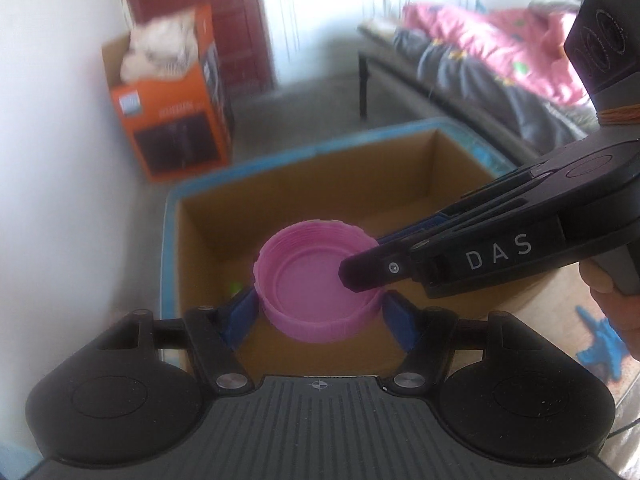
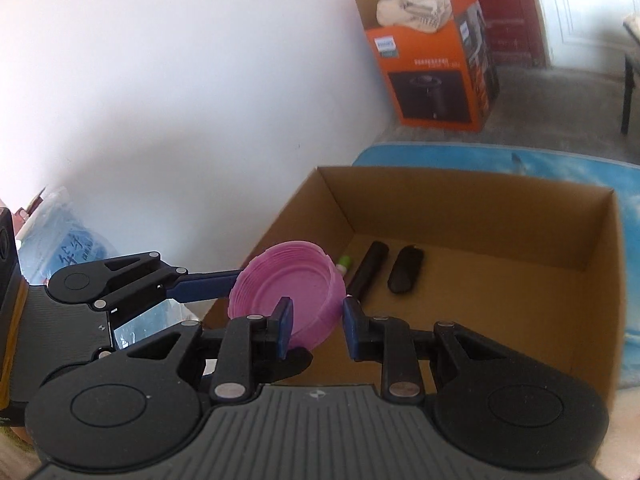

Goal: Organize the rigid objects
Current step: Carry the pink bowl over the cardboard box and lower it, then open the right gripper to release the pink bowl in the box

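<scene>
Pink lid (image 1: 316,286): round, ribbed rim, hollow side up. Left claw (image 1: 320,314) clamped on it; right claw (image 2: 316,326) apart around its rim.

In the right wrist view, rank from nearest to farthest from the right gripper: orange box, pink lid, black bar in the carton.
1. Pink lid, between the right gripper fingers.
2. Black bar, on the carton floor ahead.
3. Orange box, far by the wall.
</scene>
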A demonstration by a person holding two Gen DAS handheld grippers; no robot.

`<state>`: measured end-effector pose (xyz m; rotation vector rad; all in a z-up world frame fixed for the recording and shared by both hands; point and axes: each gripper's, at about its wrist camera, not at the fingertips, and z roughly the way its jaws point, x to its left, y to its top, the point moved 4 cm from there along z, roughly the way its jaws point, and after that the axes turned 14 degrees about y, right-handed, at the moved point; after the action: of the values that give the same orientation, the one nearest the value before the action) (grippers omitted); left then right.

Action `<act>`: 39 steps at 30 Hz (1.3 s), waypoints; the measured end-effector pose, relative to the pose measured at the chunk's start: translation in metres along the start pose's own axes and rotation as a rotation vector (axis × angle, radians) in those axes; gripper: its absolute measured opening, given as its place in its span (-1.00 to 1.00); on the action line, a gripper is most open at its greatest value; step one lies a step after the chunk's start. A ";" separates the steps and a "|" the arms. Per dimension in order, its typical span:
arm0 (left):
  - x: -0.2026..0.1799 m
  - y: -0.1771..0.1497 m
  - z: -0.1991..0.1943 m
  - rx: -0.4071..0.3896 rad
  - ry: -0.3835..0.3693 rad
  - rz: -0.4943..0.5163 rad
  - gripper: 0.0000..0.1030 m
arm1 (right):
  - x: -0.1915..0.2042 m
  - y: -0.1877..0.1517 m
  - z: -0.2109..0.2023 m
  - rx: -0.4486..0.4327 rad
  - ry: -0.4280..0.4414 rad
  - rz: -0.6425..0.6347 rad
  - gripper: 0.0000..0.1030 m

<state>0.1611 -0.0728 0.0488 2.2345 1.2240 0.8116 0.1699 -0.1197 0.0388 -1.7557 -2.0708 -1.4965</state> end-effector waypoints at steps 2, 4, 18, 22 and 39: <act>0.004 -0.001 0.020 0.067 -0.012 0.014 0.34 | -0.018 0.005 0.020 0.059 0.007 0.055 -0.43; 0.008 0.000 0.040 0.144 -0.033 0.010 0.33 | -0.036 0.009 0.037 0.112 0.018 0.114 -0.43; 0.005 0.004 0.088 0.367 -0.059 0.129 0.37 | -0.081 -0.001 0.117 0.431 0.080 0.288 -0.44; 0.004 0.005 0.087 0.384 -0.072 0.144 0.40 | -0.078 -0.003 0.123 0.482 0.092 0.266 -0.42; 0.030 0.012 0.029 0.182 -0.054 0.041 0.46 | -0.067 0.026 0.076 0.313 0.101 0.260 0.04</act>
<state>0.2008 -0.0560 0.0441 2.4165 1.2752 0.6743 0.2534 -0.1215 -0.0244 -1.7091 -1.8243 -1.0984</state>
